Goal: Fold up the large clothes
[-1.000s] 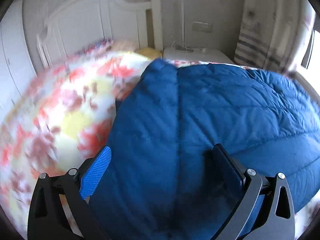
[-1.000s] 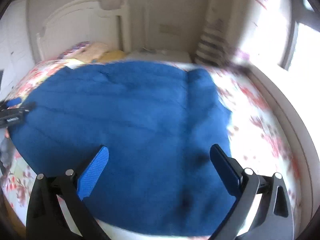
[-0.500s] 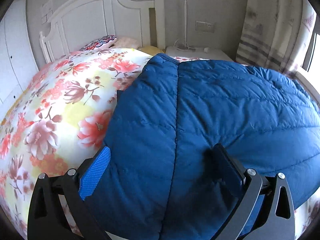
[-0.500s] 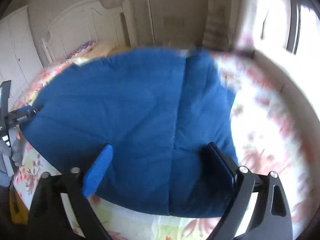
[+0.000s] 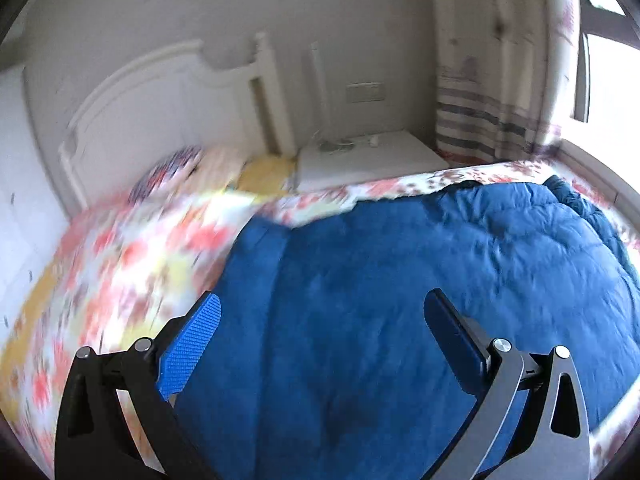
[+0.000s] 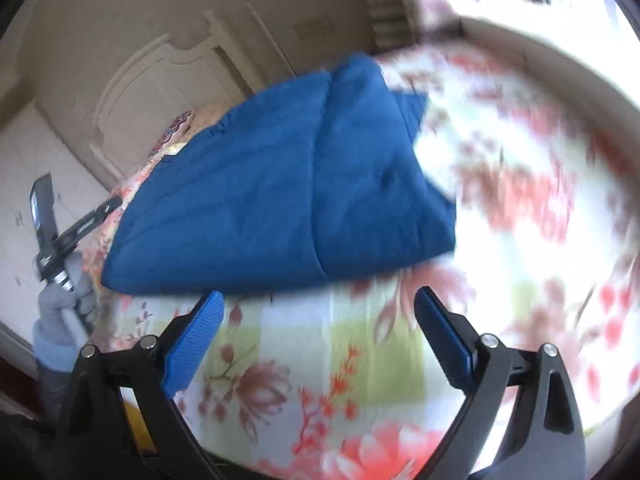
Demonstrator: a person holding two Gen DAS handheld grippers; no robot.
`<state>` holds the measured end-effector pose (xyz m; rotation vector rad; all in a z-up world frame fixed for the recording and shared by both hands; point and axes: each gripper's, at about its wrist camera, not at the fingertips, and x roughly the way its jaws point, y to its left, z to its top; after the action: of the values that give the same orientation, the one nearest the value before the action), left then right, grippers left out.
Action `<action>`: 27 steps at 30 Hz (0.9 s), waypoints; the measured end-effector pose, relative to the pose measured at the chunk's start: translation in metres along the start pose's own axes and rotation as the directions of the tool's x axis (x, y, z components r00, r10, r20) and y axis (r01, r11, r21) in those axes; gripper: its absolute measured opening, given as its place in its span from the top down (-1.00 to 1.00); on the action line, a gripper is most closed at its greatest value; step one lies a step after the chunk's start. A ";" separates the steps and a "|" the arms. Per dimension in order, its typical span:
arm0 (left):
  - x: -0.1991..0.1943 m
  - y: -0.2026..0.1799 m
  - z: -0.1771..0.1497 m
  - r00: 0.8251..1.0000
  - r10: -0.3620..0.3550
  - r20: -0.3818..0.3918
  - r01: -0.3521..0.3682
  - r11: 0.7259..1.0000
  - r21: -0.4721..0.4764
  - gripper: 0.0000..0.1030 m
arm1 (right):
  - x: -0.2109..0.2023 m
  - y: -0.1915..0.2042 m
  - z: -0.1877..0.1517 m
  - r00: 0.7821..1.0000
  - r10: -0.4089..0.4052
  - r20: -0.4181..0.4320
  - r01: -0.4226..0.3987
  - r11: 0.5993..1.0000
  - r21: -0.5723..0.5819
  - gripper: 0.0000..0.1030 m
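The right gripper (image 6: 316,322) is wide open with nothing between its two blue pads; its jaws have just been closing a tiny bit. It hangs over the flowery bed cover (image 6: 500,240) near the front edge of the bed, just short of the near edge of the big blue puffy coat (image 6: 280,184). The left gripper (image 5: 320,328) is open too and holds nothing; the coat lies under it, not pinched. In the right view it shows small at the left side of the bed (image 6: 76,220), held by a gloved hand (image 6: 66,304). The coat lies in the middle of the bed, already doubled over, with a seam running down it, and it reaches up toward the white headboard (image 5: 160,92). I think the step now is to grab the coat again for one more fold. To do it well, each gripper should go low to its own edge of the coat and bite all the layers at once, not just the top one. The coat is thick and slippery, so it may slide or puff back open. Both sides should lift together and lay the fold down flat.
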<state>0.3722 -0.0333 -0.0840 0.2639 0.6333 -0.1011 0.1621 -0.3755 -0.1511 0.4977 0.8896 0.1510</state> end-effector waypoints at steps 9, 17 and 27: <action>0.112 -0.014 0.014 0.971 -0.101 -0.216 0.097 0.995 -0.027 -0.91 | 0.048 -0.002 0.032 0.995 0.096 0.027 -0.099 0.981 0.166 -0.95; 0.121 -0.006 0.010 0.967 -0.063 -0.247 0.047 0.996 -0.071 -0.91 | 0.098 0.010 0.082 0.985 0.073 0.155 -0.110 0.963 0.247 -0.43; 0.079 -0.032 -0.010 0.967 -0.057 -0.247 0.045 0.998 -0.052 -0.91 | 0.045 -0.022 0.063 0.924 0.232 0.305 -0.312 0.918 0.246 0.51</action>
<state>0.4242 -0.0620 -0.1451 0.2174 0.8915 -0.1037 0.2380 -0.4020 -0.1604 0.8990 0.5701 0.2041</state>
